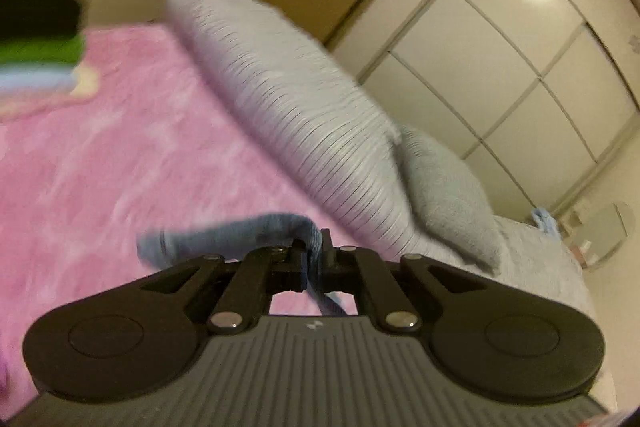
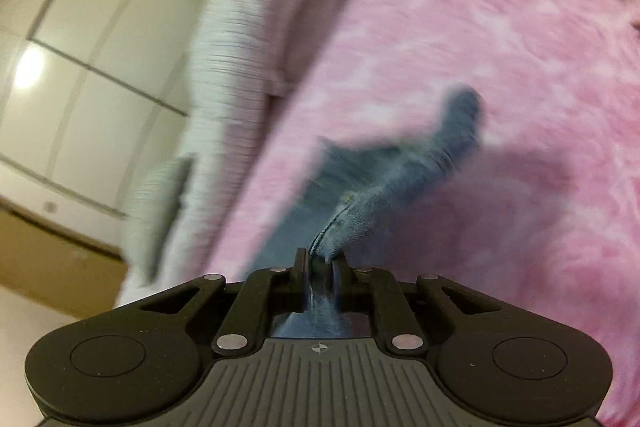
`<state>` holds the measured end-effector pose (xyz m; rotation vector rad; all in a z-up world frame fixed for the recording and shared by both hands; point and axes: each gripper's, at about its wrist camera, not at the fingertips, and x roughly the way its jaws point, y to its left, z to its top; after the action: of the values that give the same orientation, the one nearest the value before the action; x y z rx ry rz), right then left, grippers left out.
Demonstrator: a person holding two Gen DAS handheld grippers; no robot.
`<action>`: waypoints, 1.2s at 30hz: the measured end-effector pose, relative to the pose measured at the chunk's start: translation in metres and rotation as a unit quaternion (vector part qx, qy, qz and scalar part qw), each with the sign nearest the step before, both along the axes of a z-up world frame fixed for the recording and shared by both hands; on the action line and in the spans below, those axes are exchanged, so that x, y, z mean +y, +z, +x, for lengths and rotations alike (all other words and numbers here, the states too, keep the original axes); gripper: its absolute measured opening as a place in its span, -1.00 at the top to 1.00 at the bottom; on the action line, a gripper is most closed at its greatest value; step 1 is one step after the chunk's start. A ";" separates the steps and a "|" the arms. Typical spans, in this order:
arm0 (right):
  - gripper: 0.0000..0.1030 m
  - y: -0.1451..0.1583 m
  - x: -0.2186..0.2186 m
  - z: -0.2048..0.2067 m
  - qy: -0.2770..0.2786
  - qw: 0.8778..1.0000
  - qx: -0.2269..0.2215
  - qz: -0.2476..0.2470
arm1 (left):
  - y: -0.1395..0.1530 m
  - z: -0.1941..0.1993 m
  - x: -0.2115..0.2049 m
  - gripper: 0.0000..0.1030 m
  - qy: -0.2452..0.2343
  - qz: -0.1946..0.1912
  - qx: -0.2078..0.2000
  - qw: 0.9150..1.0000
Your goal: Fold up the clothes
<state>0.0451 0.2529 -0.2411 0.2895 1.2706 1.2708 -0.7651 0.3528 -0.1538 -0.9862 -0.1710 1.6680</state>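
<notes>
Above pink blanket point(image 2: 480, 47): both grippers clamped on blue garment point(image 2: 380, 179).

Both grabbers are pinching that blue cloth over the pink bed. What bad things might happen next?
1. The left gripper pinches only a thin edge of the blue cloth, so it might slip out when pulled.
2. The right gripper holds a bunched hem, so the fold may come out crooked.
3. The loose end dangles near the fuzzy pink blanket and could drag or snag on it.
</notes>
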 end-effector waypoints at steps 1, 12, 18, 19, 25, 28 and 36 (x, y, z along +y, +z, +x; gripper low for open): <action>0.81 0.011 0.003 -0.007 0.007 1.000 0.001 0.012 | 0.003 -0.008 0.020 0.87 -0.010 -0.009 -0.003 1.000; 0.80 -0.034 -0.015 -0.044 -0.029 0.994 -0.008 -0.101 | -0.162 0.036 0.003 0.35 -0.080 -0.238 -0.149 0.956; 0.56 -0.047 -0.033 -0.034 -0.035 0.992 -0.004 -0.121 | -0.224 0.054 -0.041 0.17 0.032 -0.180 -0.316 0.931; 0.56 -0.048 -0.035 -0.031 -0.036 0.992 -0.003 -0.124 | -0.227 0.057 -0.035 0.09 0.041 -0.172 -0.319 0.931; 0.54 -0.066 -0.028 -0.020 -0.041 0.990 0.011 -0.134 | -0.253 0.069 -0.002 0.74 0.057 -0.175 -0.315 0.931; 0.56 -0.074 -0.027 -0.014 -0.057 0.990 0.027 -0.130 | -0.219 0.070 0.003 0.95 0.029 -0.143 -0.229 0.962; 0.79 -0.019 -0.039 -0.018 -0.038 0.997 0.002 -0.067 | -0.055 0.030 -0.024 0.99 -0.045 -0.019 -0.043 0.998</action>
<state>0.0270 0.2140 -0.2604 0.2419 1.3293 1.1163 -0.7355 0.3292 -0.2084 -1.0811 -0.1501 1.5519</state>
